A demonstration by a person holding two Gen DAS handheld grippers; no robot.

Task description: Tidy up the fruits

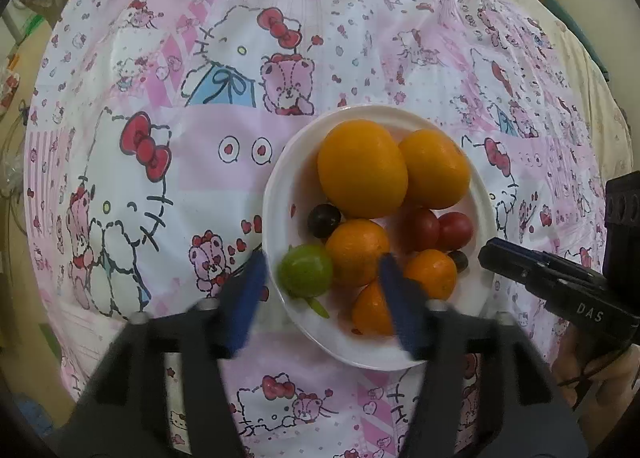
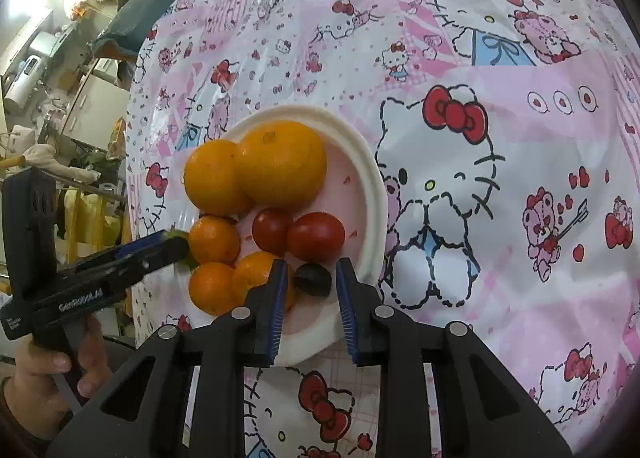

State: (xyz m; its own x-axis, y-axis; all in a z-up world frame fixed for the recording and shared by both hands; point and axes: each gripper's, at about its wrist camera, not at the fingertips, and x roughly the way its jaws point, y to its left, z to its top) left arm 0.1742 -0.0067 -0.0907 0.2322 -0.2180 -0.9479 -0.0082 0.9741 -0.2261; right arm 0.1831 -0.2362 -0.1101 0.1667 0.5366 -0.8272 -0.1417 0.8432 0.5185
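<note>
- White plate (image 1: 276, 193) sits on the cartoon-print cloth (image 1: 160, 57) covering the tabletop; it is the landmark for all entries.
- On the plate: two large oranges (image 1: 362, 167) at the far side, cherry tomatoes (image 2: 316, 236) mid-plate, small oranges (image 1: 356, 250) toward the near side, dark grapes (image 1: 323, 220), and a green fruit (image 1: 306, 270) at the near-left rim in the left view.
- Left claw (image 1: 320, 298): jaws spread, blurred, one pad outside the plate rim, the other over the small oranges. The green fruit lies between them; no pad presses on it.
- Right claw (image 2: 310, 290): jaws narrowly apart, straddling one dark grape (image 2: 313, 278) at the near edge of the plate. There is a gap each side of the grape, so it is not pinched.
- Step, as judged: the fruit is gathered on the plate, and both claws are poised over single pieces, either just set down or about to be picked.
- Next move calls for small, careful jaw travel, since the grape and green fruit look ready to roll against their neighbours.
</note>
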